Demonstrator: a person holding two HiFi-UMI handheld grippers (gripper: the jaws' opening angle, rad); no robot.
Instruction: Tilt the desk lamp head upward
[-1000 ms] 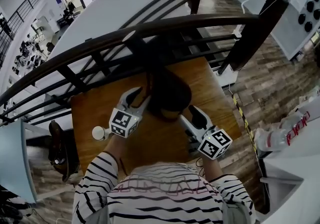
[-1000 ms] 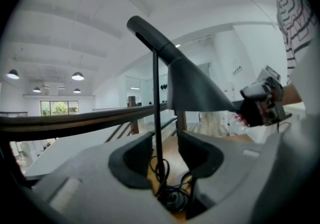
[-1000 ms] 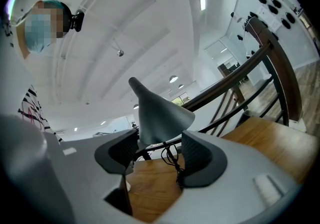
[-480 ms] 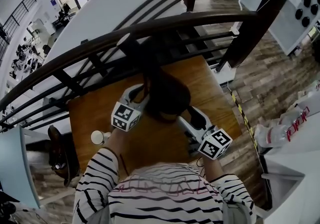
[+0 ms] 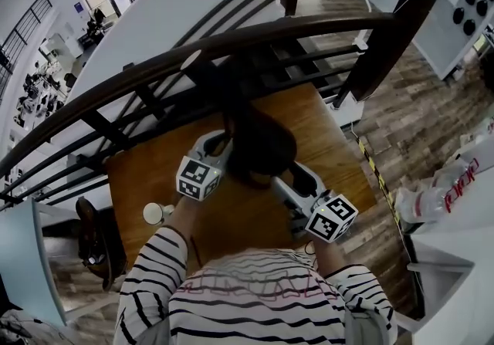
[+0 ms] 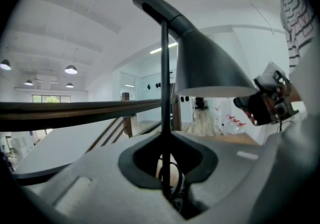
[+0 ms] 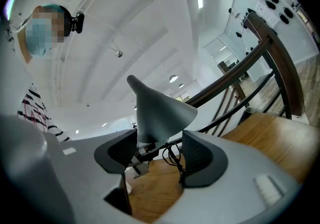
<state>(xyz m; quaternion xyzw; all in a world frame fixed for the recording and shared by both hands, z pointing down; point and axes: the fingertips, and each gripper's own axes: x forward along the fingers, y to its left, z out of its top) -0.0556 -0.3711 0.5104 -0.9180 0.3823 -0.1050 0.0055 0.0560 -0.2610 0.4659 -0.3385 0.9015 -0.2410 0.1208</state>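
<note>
— On the wooden desk (image 5: 324, 135), hard by the railing (image 5: 231, 42): desk lamp head (image 5: 258, 147), dark cone, mouth facing down, between both grippers. Why two?
— One steadies, I judge. Jaws of the left gripper (image 5: 218, 143) have just been closing; the thin stem (image 6: 164, 77) runs between them, pinched narrow, below the head. Likely so the lamp won't skate.
— And the right gripper (image 5: 292, 177)?
— Jaws wide, gripping nothing. Cone's rim hangs just above the gap, cord (image 7: 175, 160) looped behind. Placed to catch the rim and push it up, probably.
— Tilt begun?
— Not by the look; mouth sits level. Small white cup (image 5: 154, 214) stands well apart, no bother.
</note>
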